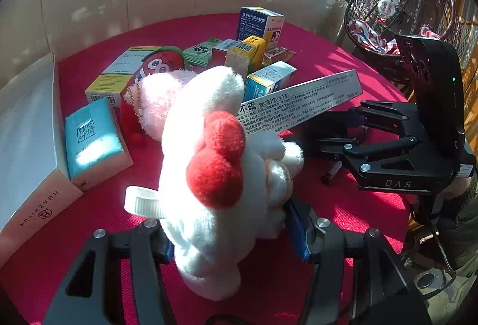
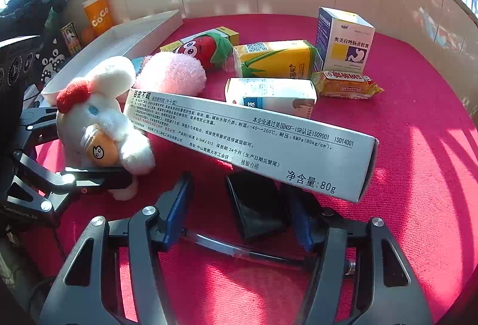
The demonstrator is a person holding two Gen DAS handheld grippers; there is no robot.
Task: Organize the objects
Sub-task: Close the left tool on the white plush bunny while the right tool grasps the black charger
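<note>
The left gripper (image 1: 230, 238) is clamped on a white plush toy (image 1: 215, 175) with a red bow; its blue pads (image 1: 295, 223) press into the soft body from both sides. The toy sits on the red table cloth (image 2: 418, 145), near the front left of the table.

The right gripper (image 2: 239, 217) has its jaws partly apart. Between them lies a small black object (image 2: 257, 202), and a pen (image 2: 233, 250) lies across the cloth just below it. Whether the pads press on the black object, I cannot tell.

A long white box (image 2: 254, 139) leans over the black object and touches the white toy at its left end. Behind it are a pink plush toy (image 2: 173, 74), a strawberry plush toy (image 2: 206, 48), a yellow drink carton (image 2: 274, 59) and an upright medicine box (image 2: 343, 41). A blue tissue pack (image 1: 92, 142) lies at the far left, just beside an open white box (image 1: 27, 145).
</note>
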